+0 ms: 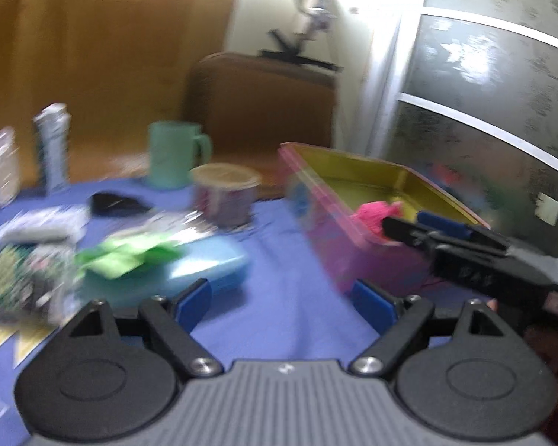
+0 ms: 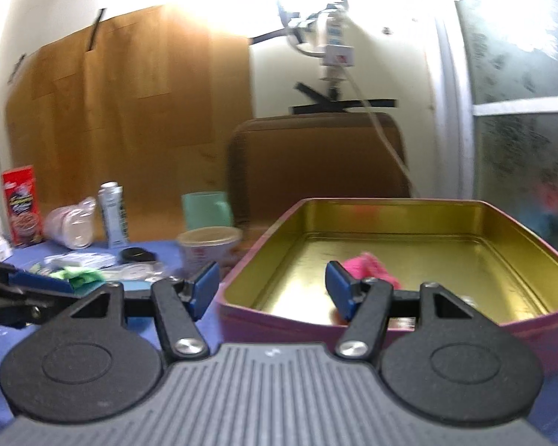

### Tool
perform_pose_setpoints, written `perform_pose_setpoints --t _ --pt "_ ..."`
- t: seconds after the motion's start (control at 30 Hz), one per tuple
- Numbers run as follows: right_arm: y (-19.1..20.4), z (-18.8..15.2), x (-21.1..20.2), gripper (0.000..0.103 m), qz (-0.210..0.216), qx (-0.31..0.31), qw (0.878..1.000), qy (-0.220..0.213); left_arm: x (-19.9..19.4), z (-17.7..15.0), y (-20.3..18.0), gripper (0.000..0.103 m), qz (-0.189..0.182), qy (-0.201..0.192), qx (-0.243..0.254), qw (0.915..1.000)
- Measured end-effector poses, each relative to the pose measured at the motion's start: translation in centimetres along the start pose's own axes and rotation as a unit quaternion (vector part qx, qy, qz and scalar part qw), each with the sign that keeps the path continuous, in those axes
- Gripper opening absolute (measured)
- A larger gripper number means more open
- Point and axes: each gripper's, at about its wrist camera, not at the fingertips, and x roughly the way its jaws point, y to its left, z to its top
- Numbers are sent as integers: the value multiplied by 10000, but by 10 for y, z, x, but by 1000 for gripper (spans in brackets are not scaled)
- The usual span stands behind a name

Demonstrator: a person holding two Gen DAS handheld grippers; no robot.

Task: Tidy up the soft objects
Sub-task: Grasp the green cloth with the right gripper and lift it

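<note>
A pink tin box [image 2: 420, 325] with a gold inside stands on the blue tablecloth; it also shows in the left wrist view [image 1: 338, 245]. A pink soft object [image 2: 368, 265] lies inside it, seen too in the left wrist view [image 1: 372, 213]. My right gripper [image 2: 273, 288] is open and empty at the box's near left rim; it shows from the side in the left wrist view [image 1: 427, 225]. My left gripper [image 1: 284, 303] is open and empty above the cloth, left of the box. A green cloth [image 1: 126, 256] lies on a light blue pad [image 1: 208, 264].
A mint mug [image 1: 173, 156], a lidded cup [image 1: 225, 195], a black lid [image 1: 111, 202], a white bottle [image 1: 54, 145], packets [image 1: 29, 275] and a red box [image 2: 22, 210] crowd the table's left and back. A brown chair [image 2: 316, 160] stands behind.
</note>
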Motion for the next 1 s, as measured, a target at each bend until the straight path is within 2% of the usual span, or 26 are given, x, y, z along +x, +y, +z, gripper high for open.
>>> perform_pose_setpoints --t 0.17,0.27,0.37,0.43,0.5,0.63,0.67,0.7,0.73,0.77,0.87,1.0 --pt "31 0 8 65 430 -365 9983 127 -14 -16 51 87 627 -1 -595 9963" --pt "48 0 23 65 853 -460 9944 415 -22 -26 80 87 961 2 -979 9905" --pt "73 -1 36 65 1255 -812 9872 548 -37 -31 104 87 842 -178 -1521 9846" --pt "94 -1 44 65 1492 -1178 9802 553 -46 -34 110 87 909 -375 -1652 9813" --pt "113 -1 54 65 1699 -1459 9730 566 -51 -36 115 87 815 -548 -1801 9787" --pt "141 1 84 64 1941 -1729 9627 750 -56 -37 118 87 815 -879 -1973 9730" --pt "145 1 92 61 1997 -1726 9608 846 -58 -38 119 87 813 -920 -1998 9721" --pt "148 0 100 52 2050 -1703 9590 960 -58 -38 119 87 794 -944 -2010 9718" --pt "149 0 105 26 2118 -1642 9581 1015 -58 -38 120 87 773 -963 -2019 9716" --pt "149 1 107 6 2175 -1554 9580 1035 -58 -38 121 87 766 -977 -2034 9712" --pt "143 7 97 6 2048 -1333 9652 935 -58 -38 122 87 718 -963 -2091 9705" --pt "127 18 54 6 2106 -1109 9704 417 -57 -40 122 87 688 -946 -2154 9695"
